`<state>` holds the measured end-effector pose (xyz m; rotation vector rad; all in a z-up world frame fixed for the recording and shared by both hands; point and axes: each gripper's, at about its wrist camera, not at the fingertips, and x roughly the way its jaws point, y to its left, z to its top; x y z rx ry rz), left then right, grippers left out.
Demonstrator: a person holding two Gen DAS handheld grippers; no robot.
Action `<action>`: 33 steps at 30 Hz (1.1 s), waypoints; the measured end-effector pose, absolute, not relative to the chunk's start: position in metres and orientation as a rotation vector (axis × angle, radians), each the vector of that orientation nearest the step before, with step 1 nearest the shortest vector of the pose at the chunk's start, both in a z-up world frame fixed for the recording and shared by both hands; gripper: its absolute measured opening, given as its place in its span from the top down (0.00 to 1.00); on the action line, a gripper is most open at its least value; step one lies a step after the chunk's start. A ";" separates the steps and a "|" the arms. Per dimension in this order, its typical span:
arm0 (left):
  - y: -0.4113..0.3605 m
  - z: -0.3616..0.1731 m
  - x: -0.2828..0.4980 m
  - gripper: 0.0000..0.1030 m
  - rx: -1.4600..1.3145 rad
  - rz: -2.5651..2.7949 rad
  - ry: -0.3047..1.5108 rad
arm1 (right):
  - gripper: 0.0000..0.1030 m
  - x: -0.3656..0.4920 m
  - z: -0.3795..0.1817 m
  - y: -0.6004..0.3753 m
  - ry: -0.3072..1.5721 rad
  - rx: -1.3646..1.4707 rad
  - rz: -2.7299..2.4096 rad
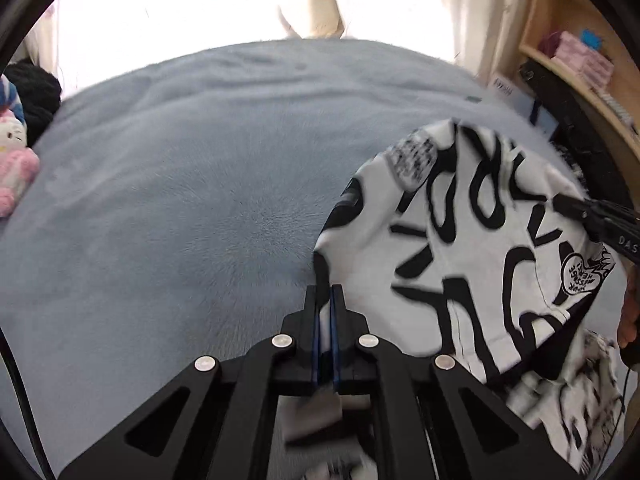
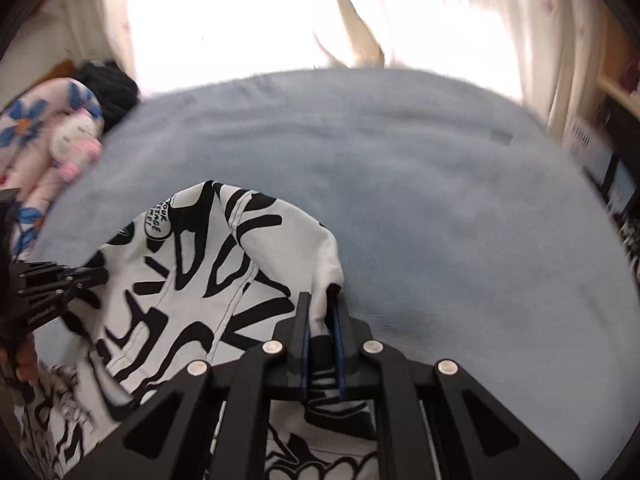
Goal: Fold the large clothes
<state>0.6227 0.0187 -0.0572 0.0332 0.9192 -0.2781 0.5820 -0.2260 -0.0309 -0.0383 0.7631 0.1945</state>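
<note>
1. Both grippers pinch the garment [image 2: 192, 280] edge, lifted over the near side of the blanket [image 1: 180, 200]: left gripper [image 1: 325, 300] pressed together on a thin fold, right gripper [image 2: 320, 308] clamped on bunched cloth.
2. Risk: left bite looks shallow, so a tug could slip it.
3. Risk: uneven lift would skew the fold line.
4. Risk: the slack hanging toward the near blanket edge could drag and crease under the fold.

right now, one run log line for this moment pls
stage: lifting garment | left gripper: shut on garment edge | right gripper: shut on garment edge | garment: black-and-white print, held above blue blanket
</note>
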 end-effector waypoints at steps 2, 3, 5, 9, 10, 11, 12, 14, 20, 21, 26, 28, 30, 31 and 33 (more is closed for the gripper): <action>0.023 -0.039 0.592 0.98 0.013 -0.299 0.866 | 0.91 0.540 -0.012 -0.228 0.662 -0.085 0.196; 0.026 -0.029 0.575 0.98 -0.007 -0.313 0.840 | 0.91 0.515 -0.003 -0.228 0.608 -0.120 0.197; 0.038 -0.018 0.538 0.98 -0.052 -0.351 0.801 | 0.91 0.468 0.008 -0.224 0.504 -0.194 0.195; 0.049 -0.014 0.471 0.98 -0.081 -0.413 0.809 | 0.91 0.373 0.013 -0.198 0.342 -0.392 0.204; 0.053 -0.016 0.457 0.98 -0.086 -0.421 0.818 | 0.91 0.351 0.009 -0.191 0.324 -0.444 0.205; 0.054 -0.018 0.451 0.98 -0.087 -0.424 0.826 | 0.91 0.341 0.006 -0.186 0.316 -0.473 0.204; 0.059 -0.021 0.440 0.98 -0.092 -0.425 0.833 | 0.91 0.324 0.000 -0.182 0.306 -0.507 0.199; 0.068 -0.028 0.413 0.98 -0.110 -0.433 0.862 | 0.91 0.289 -0.014 -0.177 0.309 -0.571 0.181; 0.089 -0.050 0.324 0.98 -0.108 -0.430 0.985 | 0.74 0.221 -0.035 -0.186 0.429 -0.516 0.168; 0.090 -0.051 0.314 0.98 -0.110 -0.435 0.997 | 0.70 0.211 -0.036 -0.189 0.455 -0.485 0.157; 0.093 -0.052 0.280 0.81 -0.186 -0.480 1.101 | 0.44 0.200 -0.038 -0.208 0.681 -0.225 0.184; 0.092 -0.048 0.281 0.53 -0.248 -0.497 1.144 | 0.42 0.204 -0.038 -0.221 0.769 -0.023 0.216; 0.085 -0.040 0.285 0.35 -0.308 -0.507 1.159 | 0.41 0.214 -0.039 -0.236 0.844 0.183 0.238; 0.084 -0.038 0.288 0.33 -0.343 -0.519 1.162 | 0.40 0.220 -0.040 -0.244 0.877 0.282 0.240; 0.080 -0.032 0.298 0.32 -0.434 -0.552 1.185 | 0.37 0.233 -0.042 -0.257 0.935 0.474 0.251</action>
